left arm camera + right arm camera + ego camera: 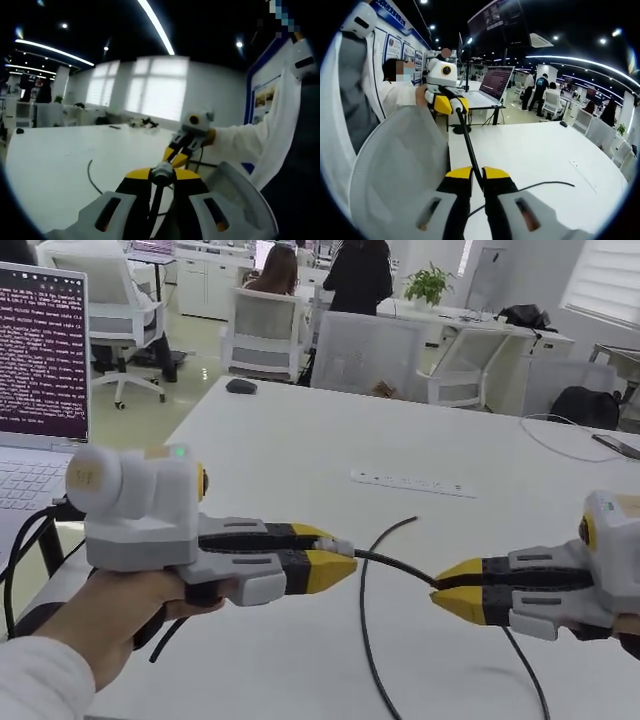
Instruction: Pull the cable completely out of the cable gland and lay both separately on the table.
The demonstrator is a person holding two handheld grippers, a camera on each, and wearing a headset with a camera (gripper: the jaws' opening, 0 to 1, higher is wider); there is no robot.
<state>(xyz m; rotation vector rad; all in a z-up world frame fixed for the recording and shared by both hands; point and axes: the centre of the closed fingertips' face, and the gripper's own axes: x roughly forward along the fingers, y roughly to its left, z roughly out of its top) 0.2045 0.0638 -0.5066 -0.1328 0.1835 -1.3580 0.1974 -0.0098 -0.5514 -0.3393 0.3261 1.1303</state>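
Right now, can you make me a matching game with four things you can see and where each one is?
Things:
1. cable gland
2. cable
3. laptop
4. power strip

Places:
A. white, lying flat farther back on the table, beyond both tools
B. open at the left, screen lit
C. pinched at the tip of the left tool
D. black, stretched between the tools, gripped by the right tool

Pairs: 1-C, 2-D, 3-B, 4-A
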